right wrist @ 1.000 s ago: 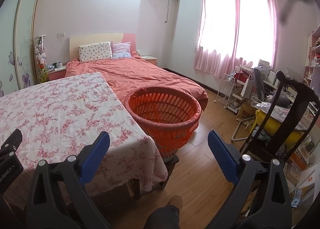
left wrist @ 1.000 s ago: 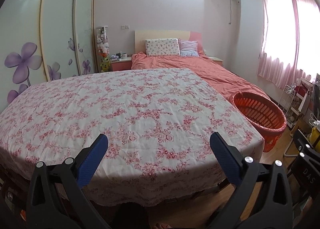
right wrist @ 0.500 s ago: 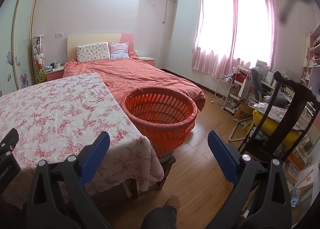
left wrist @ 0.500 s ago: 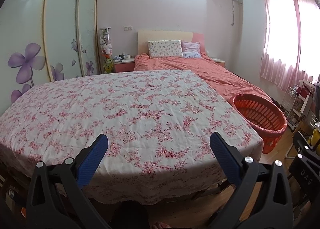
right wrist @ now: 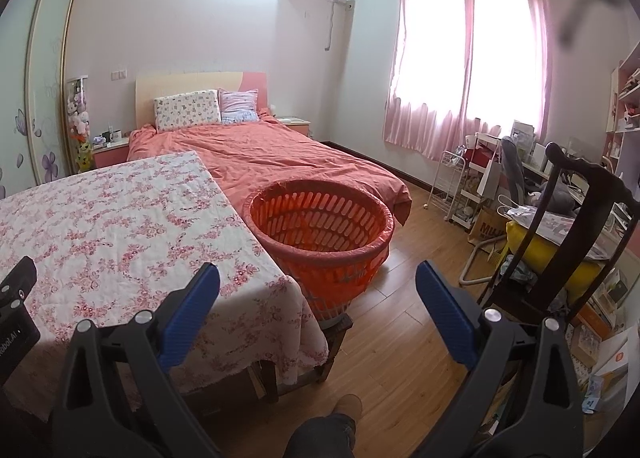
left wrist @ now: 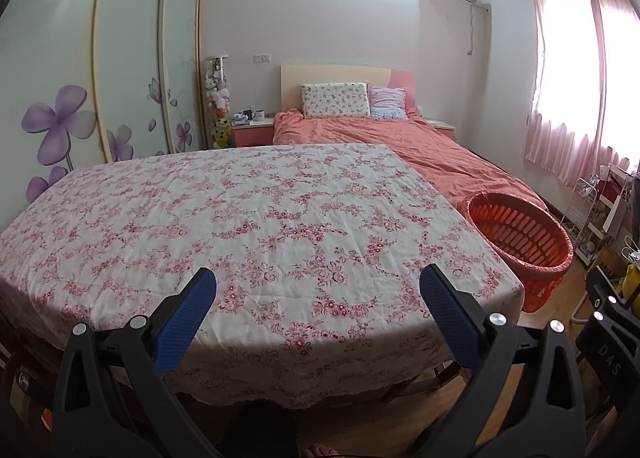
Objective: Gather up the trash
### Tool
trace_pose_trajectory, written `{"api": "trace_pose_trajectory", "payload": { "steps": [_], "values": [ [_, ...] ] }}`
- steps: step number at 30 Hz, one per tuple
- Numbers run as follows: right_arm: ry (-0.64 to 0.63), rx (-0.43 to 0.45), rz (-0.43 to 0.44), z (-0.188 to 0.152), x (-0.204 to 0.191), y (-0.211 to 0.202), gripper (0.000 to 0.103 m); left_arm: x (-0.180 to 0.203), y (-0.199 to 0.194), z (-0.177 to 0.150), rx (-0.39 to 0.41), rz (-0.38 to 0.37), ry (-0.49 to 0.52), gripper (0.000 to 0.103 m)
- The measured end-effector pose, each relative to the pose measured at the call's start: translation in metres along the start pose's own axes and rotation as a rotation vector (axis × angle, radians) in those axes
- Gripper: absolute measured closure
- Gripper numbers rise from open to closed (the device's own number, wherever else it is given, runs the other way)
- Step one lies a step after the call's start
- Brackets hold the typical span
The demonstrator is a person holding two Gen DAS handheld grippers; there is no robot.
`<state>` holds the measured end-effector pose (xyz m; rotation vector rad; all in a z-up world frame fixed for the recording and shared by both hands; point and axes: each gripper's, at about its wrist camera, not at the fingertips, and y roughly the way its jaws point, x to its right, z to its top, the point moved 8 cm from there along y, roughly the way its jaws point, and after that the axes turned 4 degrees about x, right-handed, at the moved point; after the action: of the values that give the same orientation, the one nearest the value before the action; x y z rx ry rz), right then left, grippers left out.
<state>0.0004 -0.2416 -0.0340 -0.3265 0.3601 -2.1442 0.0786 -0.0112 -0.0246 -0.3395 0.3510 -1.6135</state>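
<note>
An orange slotted basket (right wrist: 320, 234) stands on a low stool at the right end of a table with a floral cloth (left wrist: 248, 234); it also shows in the left wrist view (left wrist: 520, 234). No trash shows on the cloth. My left gripper (left wrist: 318, 290) is open and empty, held in front of the table's near edge. My right gripper (right wrist: 318, 286) is open and empty, held in front of the basket, over the table's right corner and the wooden floor.
A bed with an orange cover (right wrist: 280, 153) lies behind the table. A dark wooden chair (right wrist: 568, 225) and a cluttered desk stand at the right. A white cart (right wrist: 452, 185) is by the pink curtains. A wardrobe with flower doors (left wrist: 80, 97) is at the left.
Both views have shifted a little: the table and basket sit slightly farther away and lower in the frames. Both grippers stay open and empty.
</note>
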Motion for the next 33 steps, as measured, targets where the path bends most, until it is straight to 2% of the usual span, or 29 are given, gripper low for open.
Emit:
{"api": "trace_pose_trajectory", "payload": {
  "steps": [33],
  "values": [
    [0.013, -0.017, 0.010, -0.0049, -0.0076, 0.0035, 0.007, 0.0013, 0.0029, -0.0076, -0.030, -0.011, -0.006, 0.003]
  ]
}}
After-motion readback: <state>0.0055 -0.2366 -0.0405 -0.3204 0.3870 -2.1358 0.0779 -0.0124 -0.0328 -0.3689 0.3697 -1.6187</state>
